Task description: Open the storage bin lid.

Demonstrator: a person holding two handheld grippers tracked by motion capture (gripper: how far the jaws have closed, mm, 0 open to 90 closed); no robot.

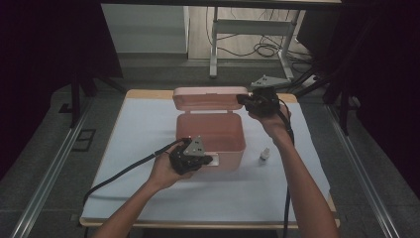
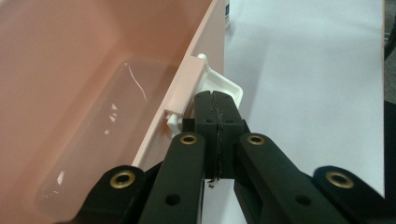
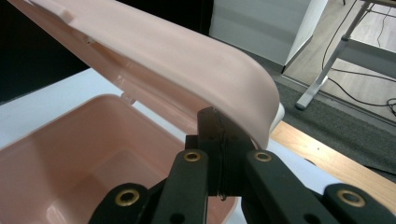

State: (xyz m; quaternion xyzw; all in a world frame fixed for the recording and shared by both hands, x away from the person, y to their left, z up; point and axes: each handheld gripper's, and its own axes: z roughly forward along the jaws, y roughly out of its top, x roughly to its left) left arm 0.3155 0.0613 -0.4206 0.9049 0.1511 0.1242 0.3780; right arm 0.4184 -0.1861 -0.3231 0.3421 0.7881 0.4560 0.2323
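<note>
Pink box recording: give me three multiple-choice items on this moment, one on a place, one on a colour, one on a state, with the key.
1. Where does the small bottle stand?
A. inside the box
B. on the table cover, to the right of the box in the high view
C. on the lid

2. What colour is the latch on the box front?
A. white
B. black
C. pink

3. How is the lid?
A. shut flat
B. raised on its hinge
C. lying off the box on the table

Key: 1 B, the bottle stands on the white cover beside the pink box. 2 A, the left gripper, shut, rests its tips at a white latch. 3 B, the right gripper, shut, is under the lid's edge with the box open below.
</note>
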